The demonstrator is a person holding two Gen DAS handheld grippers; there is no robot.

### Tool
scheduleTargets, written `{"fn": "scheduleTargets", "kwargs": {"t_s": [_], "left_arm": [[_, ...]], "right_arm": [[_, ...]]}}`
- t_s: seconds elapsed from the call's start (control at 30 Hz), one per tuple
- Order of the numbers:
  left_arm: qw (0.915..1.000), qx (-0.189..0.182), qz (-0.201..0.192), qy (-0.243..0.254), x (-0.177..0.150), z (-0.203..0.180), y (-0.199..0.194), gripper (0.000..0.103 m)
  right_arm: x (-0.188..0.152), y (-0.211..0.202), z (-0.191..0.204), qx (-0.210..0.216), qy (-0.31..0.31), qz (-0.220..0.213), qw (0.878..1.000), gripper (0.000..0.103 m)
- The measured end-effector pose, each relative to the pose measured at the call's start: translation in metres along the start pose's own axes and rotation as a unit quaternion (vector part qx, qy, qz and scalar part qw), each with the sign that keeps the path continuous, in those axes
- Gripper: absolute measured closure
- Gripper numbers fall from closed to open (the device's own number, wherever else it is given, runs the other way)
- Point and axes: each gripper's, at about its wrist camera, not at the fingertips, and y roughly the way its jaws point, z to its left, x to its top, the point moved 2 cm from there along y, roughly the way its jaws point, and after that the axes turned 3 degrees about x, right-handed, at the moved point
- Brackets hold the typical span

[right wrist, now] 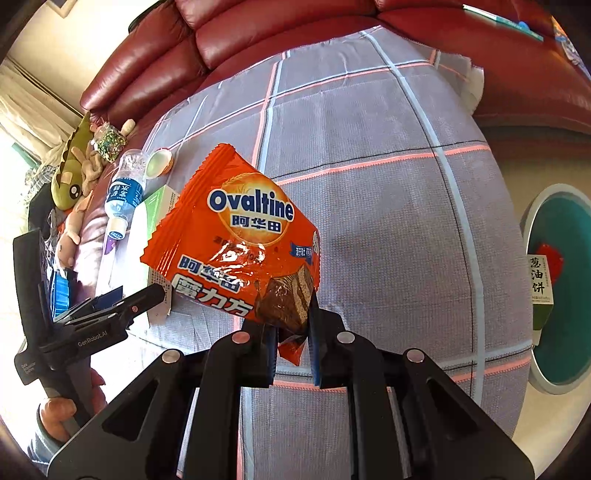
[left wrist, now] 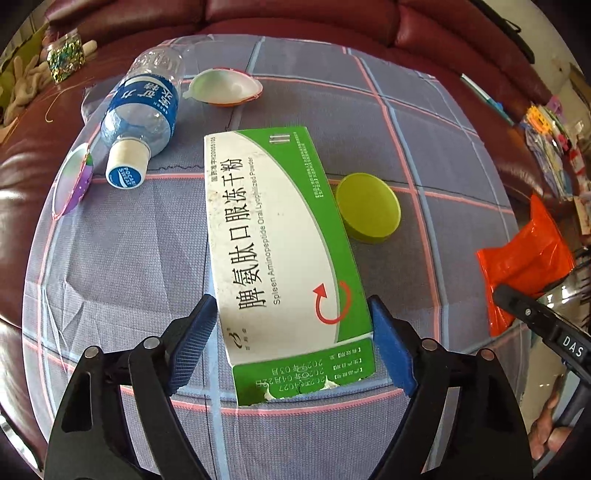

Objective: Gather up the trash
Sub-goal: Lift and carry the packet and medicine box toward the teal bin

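Observation:
A green and white medicine box (left wrist: 280, 236) lies flat on the plaid cloth (left wrist: 129, 266). My left gripper (left wrist: 291, 301) straddles its near end, with a blue pad against each long side. My right gripper (right wrist: 291, 325) is shut on the lower corner of an orange Ovaltine wrapper (right wrist: 232, 236), held up above the cloth; the same wrapper (left wrist: 524, 266) shows at the right of the left wrist view. A lying water bottle (left wrist: 144, 110), a green lid (left wrist: 369, 208), a white jelly cup (left wrist: 225, 88) and a purple foil lid (left wrist: 74, 181) lie around the box.
The cloth covers a red leather sofa (right wrist: 258, 33). A round bin with a teal inside (right wrist: 546, 386) stands on the floor at the right and holds a food packet (right wrist: 540, 280). Plush toys (right wrist: 70, 177) lie at the left end. A hand (right wrist: 55, 410) holds the left gripper's handle.

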Motion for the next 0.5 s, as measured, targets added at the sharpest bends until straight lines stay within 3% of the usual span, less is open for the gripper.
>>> {"fn": "scheduleTargets", "kwargs": {"t_s": [0.07,0.27,0.33,0.4,0.5], "left_arm": [[1.0,0.006,-0.002,-0.002,0.007,0.0,0.003,0.009],[0.9998,0.021,0.004,0.004,0.03,-0.009,0.022,0.008],[0.9999,0.011,0.002,0.0,0.033,-0.008,0.025,0.008],[1.0,0.007,-0.005,0.002,0.03,-0.006,0.021,0.024],[0.9999,0.0,-0.012,0.009,0.025,-0.003,0.015,0.026]], "right_arm": [[-0.001,0.0,0.003,0.0,-0.002,0.0,1.0,0.09],[-0.002,-0.006,0.002,-0.004,-0.002,-0.001,1.0,0.09],[-0.001,-0.008,0.001,-0.006,0.0,-0.001,1.0,0.09],[-0.001,-0.01,-0.001,-0.006,0.003,-0.002,1.0,0.09],[-0.001,-0.011,-0.001,0.001,0.01,-0.003,1.0,0.09]]}}
